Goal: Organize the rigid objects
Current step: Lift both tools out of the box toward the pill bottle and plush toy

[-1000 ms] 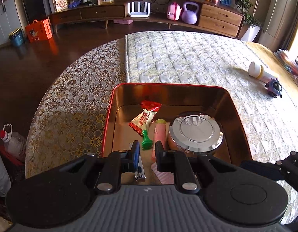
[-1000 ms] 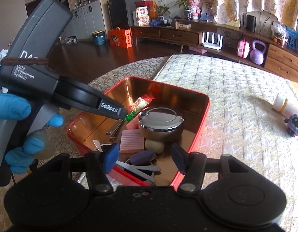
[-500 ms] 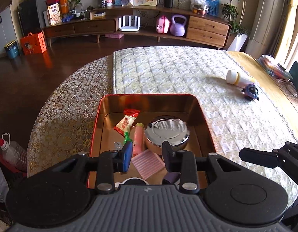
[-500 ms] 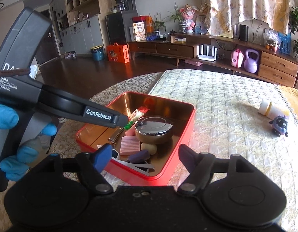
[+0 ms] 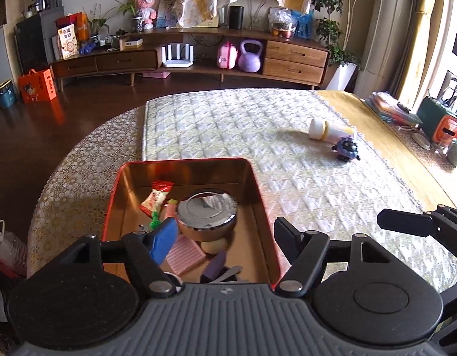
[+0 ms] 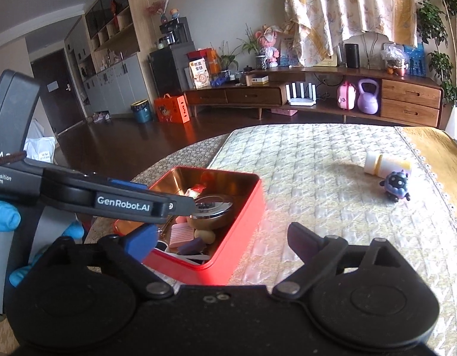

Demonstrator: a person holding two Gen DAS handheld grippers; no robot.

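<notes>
Two loose items remain on the quilted table cover (image 5: 287,154), both well apart from the red tin (image 5: 109,207), on its far right side; the tin serves here as the landmark and, by appearance, as the collecting box. Inside the tin lie, in descending size, a round metal-lidded container (image 5: 206,215) at its centre, a pink ribbed block (image 5: 185,253) at the container's near edge, a red-and-white snack packet (image 5: 155,198) toward the tin's far left, and a small purple piece (image 5: 213,265) against its near wall. Outside, the white bottle (image 5: 329,130) lies on its side, and the blue toy figure (image 5: 345,148) stands just beside it, on the side nearer the tin. The left gripper (image 5: 225,235) hovers over the tin's near edge with its jaws spread wide and holding nothing; the right gripper (image 6: 222,238) hovers off the tin's near right corner, likewise spread and empty. The step in hand is probably the reach for the two outliers. It is best done with the right gripper, which is nearer: approach the bottle across its round body, since it may roll, and close on the toy squarely about its middle.
</notes>
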